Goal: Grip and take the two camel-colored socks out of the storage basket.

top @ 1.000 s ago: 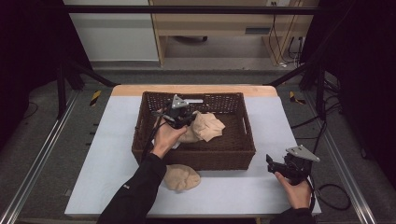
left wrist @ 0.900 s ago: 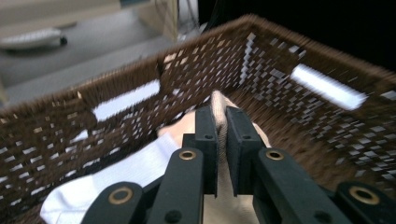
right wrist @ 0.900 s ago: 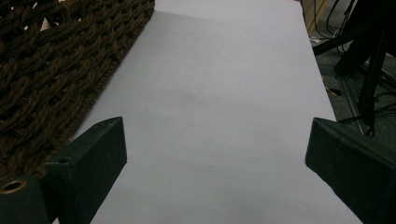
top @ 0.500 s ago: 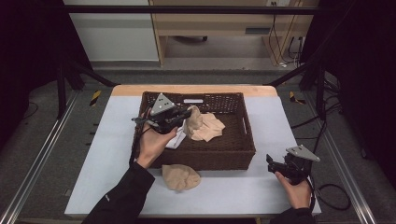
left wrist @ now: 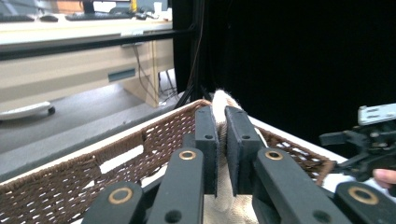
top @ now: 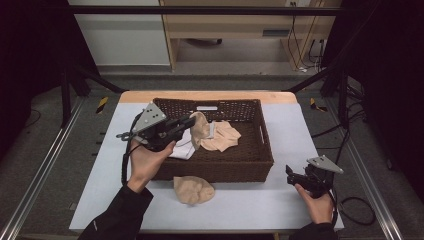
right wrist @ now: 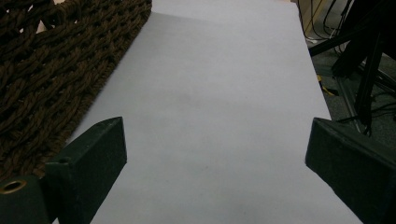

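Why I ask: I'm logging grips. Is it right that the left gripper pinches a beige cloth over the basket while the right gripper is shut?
Not quite. The right gripper is open, as the right gripper view shows. The left gripper does pinch the beige cloth over the basket.

Basket (top: 220, 165) sits mid-desk (top: 300, 125), toward far edge. Inside it: cloth (top: 222, 137) at centre, 2nd cloth (top: 182, 150) at its left. Left tool (top: 192, 121) over basket's left part, w/ cloth pinched up betw. jaws. 3rd cloth (top: 194, 190) on desk just near of basket. Right tool (top: 290, 175) at near-right corner, right of basket.
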`<state>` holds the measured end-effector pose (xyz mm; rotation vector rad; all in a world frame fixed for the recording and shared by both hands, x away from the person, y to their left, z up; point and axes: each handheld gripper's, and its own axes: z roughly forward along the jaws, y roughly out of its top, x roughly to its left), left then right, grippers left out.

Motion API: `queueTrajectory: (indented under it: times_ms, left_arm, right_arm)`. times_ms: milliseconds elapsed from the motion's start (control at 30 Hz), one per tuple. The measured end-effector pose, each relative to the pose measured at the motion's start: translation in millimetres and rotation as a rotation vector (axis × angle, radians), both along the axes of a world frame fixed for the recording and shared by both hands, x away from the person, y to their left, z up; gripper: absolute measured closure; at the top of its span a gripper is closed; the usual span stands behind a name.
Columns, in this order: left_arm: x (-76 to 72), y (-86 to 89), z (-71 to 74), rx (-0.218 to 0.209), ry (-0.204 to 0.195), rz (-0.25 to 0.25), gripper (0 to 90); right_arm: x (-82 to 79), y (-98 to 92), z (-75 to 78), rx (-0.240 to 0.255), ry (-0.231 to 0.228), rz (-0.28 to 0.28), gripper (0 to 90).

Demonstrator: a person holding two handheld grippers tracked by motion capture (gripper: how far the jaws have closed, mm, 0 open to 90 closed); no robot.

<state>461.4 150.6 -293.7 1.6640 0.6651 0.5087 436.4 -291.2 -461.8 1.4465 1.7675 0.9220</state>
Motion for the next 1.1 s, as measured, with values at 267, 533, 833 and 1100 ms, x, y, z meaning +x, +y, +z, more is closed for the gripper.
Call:
queueTrajectory:
  times_ms: [267, 533, 833, 1100]
  left_arm:
    - [-32.4, 15.3, 8.3, -0.025, -0.031, -0.040, 83.6]
    - [-60.3, 25.7, -2.0, -0.012, -0.023, -0.082, 83.6]
    - [-84.0, 34.7, -23.9, 0.012, 0.018, -0.110, 83.6]
    - [-88.4, 33.5, -62.3, 0.070, 0.110, -0.126, 83.6]
  right_arm:
    - [-0.2, -0.1, 0.0, -0.004, 0.001, 0.000, 5.7]
    - [-1.1, 0.4, 0.3, -0.005, 0.003, 0.002, 5.7]
    - [-1.3, 0.7, 0.2, -0.006, 0.006, 0.003, 5.8]
    - [-1.3, 1.2, -0.1, -0.010, 0.008, 0.004, 5.8]
